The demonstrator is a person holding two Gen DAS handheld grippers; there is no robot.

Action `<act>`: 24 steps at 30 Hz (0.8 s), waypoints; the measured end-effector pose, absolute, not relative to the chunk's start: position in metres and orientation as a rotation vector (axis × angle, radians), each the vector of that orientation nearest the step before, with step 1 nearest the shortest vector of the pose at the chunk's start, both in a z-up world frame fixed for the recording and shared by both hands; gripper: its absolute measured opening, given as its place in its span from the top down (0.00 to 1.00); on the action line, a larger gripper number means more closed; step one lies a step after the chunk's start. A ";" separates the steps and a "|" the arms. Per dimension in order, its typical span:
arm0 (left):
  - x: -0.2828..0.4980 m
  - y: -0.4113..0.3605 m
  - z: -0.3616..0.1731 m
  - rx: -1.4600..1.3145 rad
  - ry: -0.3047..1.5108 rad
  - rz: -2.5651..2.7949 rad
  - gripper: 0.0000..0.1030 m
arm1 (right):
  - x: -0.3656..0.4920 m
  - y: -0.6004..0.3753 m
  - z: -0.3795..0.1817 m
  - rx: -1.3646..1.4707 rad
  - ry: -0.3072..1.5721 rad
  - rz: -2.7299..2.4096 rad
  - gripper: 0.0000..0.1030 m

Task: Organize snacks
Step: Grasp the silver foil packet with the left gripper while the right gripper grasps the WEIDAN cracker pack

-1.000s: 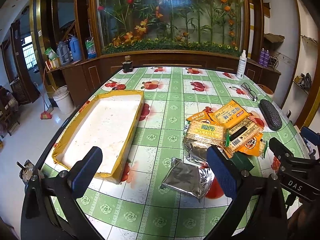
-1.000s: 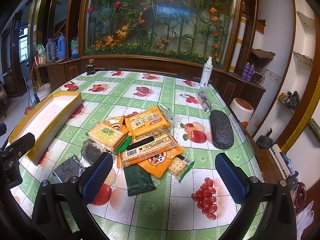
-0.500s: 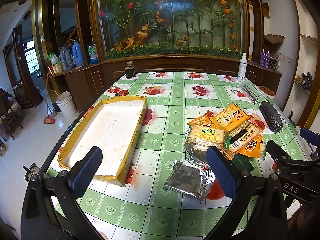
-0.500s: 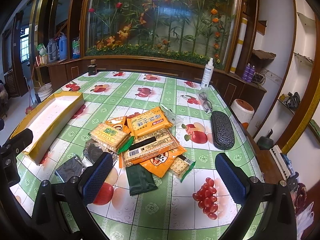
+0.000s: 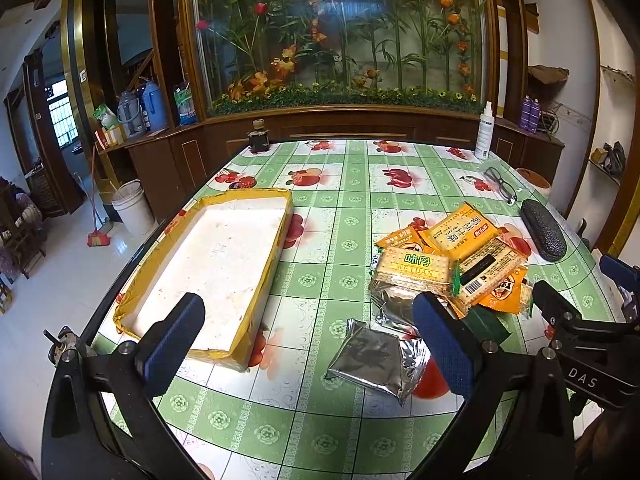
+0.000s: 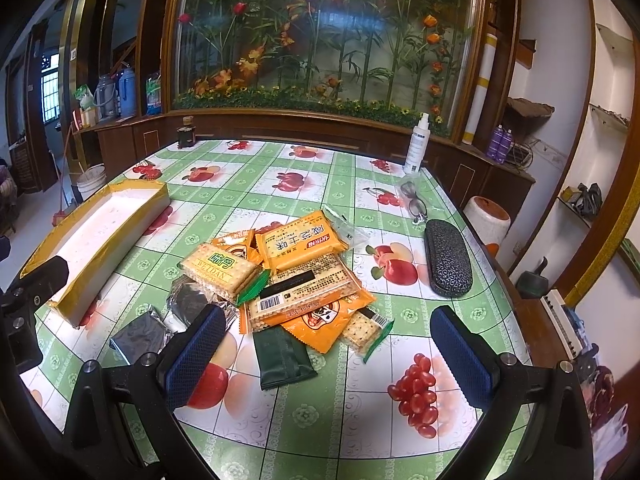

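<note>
Green fruit-print tablecloth point(image 5: 348, 200), snack packets point(image 6: 296, 272), yellow-edged tray point(image 5: 276, 240), glass flower display point(image 5: 340, 28)

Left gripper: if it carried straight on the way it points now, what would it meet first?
Probably the bare green checked tablecloth, between the yellow-rimmed white tray and the silver foil snack packet. The open left gripper holds nothing; depth is uncertain.

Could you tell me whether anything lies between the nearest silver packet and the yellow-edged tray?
Nothing visible does: only bare tablecloth separates the silver packet from the tray, which holds nothing.
</note>
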State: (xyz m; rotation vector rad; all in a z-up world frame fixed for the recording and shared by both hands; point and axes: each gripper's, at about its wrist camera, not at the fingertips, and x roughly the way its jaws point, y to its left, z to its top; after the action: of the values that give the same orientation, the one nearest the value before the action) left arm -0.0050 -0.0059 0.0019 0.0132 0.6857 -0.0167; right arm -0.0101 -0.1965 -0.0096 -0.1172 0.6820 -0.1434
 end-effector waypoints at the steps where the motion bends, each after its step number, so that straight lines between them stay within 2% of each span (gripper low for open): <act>1: -0.005 -0.006 0.002 0.005 0.687 -0.019 0.00 | -0.010 -0.197 -0.010 -0.114 0.683 -0.143 0.00; 14: 0.009 -0.011 -0.015 -0.029 0.778 -0.067 0.00 | -0.001 -0.219 -0.027 -0.039 0.747 -0.102 0.00; 24: 0.014 -0.020 -0.082 -0.024 0.993 -0.359 0.00 | -0.007 -0.266 -0.080 0.071 0.891 0.034 0.00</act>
State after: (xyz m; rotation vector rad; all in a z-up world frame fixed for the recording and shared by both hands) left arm 0.0136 -0.0205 -0.0822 -0.0236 0.9932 -0.3588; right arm -0.0066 -0.2656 -0.0804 0.0713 0.8909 0.0339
